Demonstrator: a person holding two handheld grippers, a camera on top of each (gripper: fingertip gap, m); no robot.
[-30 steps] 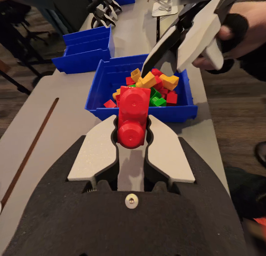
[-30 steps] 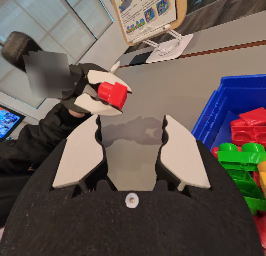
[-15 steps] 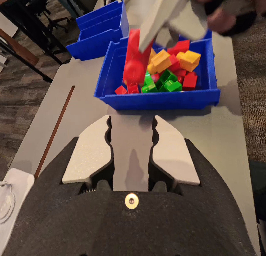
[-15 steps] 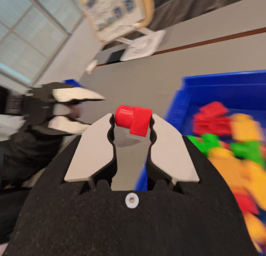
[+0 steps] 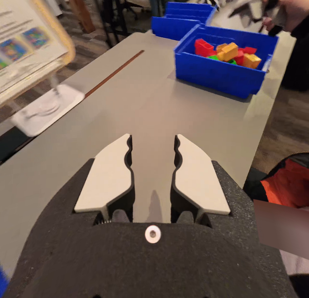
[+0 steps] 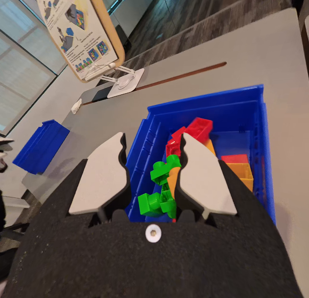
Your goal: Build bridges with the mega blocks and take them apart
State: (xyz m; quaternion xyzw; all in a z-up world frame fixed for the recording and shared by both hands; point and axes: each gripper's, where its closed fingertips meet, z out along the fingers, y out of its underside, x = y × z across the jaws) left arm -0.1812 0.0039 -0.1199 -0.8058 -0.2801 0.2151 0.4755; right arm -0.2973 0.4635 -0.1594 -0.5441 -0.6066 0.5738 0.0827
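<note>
Left gripper [image 5: 153, 140] jaws spread, empty, over bare grey table [image 5: 150, 109]. Right gripper [image 6: 153, 137] jaws also apart, empty, above blue bin [image 6: 204, 99] holding the red, green and orange mega blocks [image 6: 161, 171]. Instruction board on white stand [image 6: 80, 30] beyond bin; second blue bin [image 6: 40, 147] to the left, well apart.

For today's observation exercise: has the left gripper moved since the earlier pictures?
Yes. The left gripper has drawn back from the blue bin and swung left; the bin now sits far off, upper right.
</note>
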